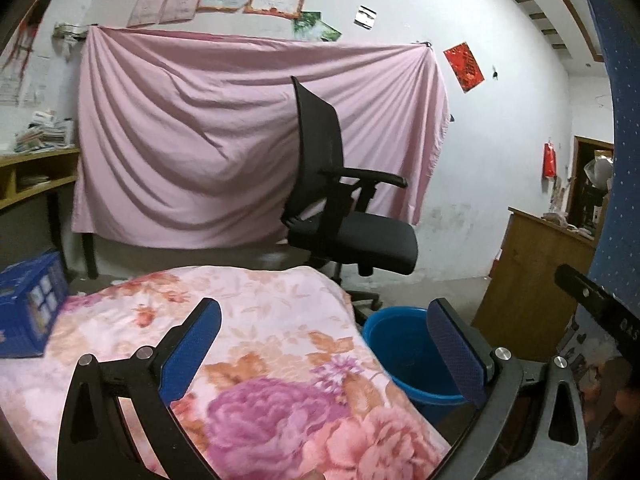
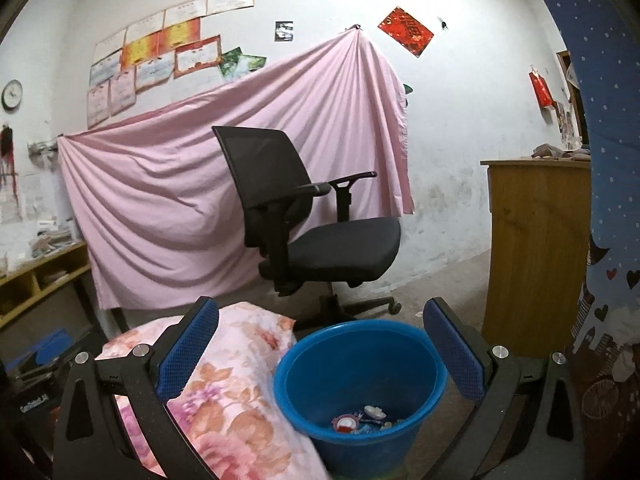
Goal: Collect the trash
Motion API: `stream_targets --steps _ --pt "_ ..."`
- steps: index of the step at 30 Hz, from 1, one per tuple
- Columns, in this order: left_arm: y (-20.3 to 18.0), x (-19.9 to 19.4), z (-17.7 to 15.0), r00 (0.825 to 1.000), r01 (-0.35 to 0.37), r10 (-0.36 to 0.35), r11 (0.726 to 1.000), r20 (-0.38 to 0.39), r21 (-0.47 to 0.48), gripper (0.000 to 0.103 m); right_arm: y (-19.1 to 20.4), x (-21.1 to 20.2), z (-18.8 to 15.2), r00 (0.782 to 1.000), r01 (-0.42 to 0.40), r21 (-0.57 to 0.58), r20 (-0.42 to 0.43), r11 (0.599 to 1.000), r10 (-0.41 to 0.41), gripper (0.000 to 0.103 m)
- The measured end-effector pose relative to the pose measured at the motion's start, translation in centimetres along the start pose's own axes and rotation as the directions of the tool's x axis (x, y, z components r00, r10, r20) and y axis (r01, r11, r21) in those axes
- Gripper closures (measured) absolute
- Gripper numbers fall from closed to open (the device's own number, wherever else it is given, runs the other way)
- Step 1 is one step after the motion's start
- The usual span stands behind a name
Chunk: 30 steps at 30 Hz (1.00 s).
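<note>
Right gripper (image 2: pixel 320 356) and left gripper (image 1: pixel 324 356) both spread, empty; round blue plastic bucket (image 2: pixel 400 364) holds trash, risk: knocking it over.

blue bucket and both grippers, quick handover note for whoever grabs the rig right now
Left hand-held gripper: open, empty, over the floral pink cloth.
Right hand-held gripper: open, empty, above the round blue plastic bucket.
Done: small pieces of trash lie at the bucket's bottom.
Left: no trash shows on the cloth; check the parts out of view.
</note>
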<state>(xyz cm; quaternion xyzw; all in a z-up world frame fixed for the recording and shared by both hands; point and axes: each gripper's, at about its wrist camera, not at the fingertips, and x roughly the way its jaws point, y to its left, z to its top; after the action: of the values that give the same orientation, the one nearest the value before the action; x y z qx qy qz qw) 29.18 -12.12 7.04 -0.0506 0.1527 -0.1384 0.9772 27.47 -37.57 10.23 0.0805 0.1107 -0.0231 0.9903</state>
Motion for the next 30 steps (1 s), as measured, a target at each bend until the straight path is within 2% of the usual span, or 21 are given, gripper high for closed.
stream_targets --steps 9,19,30 --pt "0.6 -5.4 -0.9 0.997 -0.066 0.065 0.998 0.039 0.022 0.002 1.2 -4.7 -1.5 0.999 -0.022 -0.028 0.026 0.999 0.023 0.0" --pt "1.0 -10.4 -2.9 0.991 -0.132 0.131 0.99 0.025 0.049 0.002 3.2 -9.0 -2.8 0.998 -0.05 -0.06 0.045 0.997 0.053 0.0" --pt "1.1 -15.1 -4.3 0.988 -0.151 0.148 0.986 0.042 0.069 0.002 5.5 -13.2 -3.9 0.995 -0.074 -0.111 0.054 0.991 0.08 0.0"
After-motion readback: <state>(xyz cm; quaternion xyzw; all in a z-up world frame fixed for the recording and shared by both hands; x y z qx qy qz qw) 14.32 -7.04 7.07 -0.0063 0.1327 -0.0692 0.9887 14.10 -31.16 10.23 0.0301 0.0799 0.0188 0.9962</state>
